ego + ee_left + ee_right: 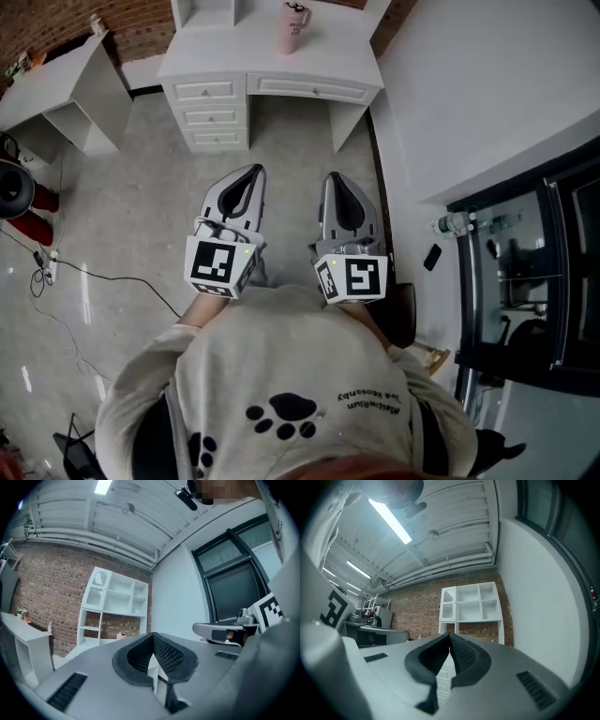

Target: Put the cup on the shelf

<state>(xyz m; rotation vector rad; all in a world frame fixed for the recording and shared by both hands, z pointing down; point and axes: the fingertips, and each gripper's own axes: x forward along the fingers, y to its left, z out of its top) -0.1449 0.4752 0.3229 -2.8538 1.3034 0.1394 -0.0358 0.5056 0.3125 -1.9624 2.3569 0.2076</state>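
A person in a pale sweatshirt (281, 375) with a dark paw print stands on a grey floor (141, 206), facing a white worktop (347, 47) set against a brick wall (42, 588). They hold a tool in each hand, side by side and pointing level towards the worktop.

The left claw (246, 178) is pressed together, with its ribbed black pads meeting at the tip and nothing between them. The right claw (335, 183) is pressed together in the same way and is also empty. Each tool carries a cube with black-and-white square markers close to the person's body.

The cup (293, 26), pink and tall with dark lettering, stands upright on the worktop, right of centre, well ahead of both claws and touched by neither. Behind it rises the white shelf (117, 602), a unit of open compartments with the brick wall showing through its lower openings.

A stack of drawers (216, 117) sits under the worktop's left side. A second white table (56, 84) stands further left. A thin cable (122, 281) trails across the floor. On the right, past a white wall, is a dark glass-fronted cabinet (525, 272).
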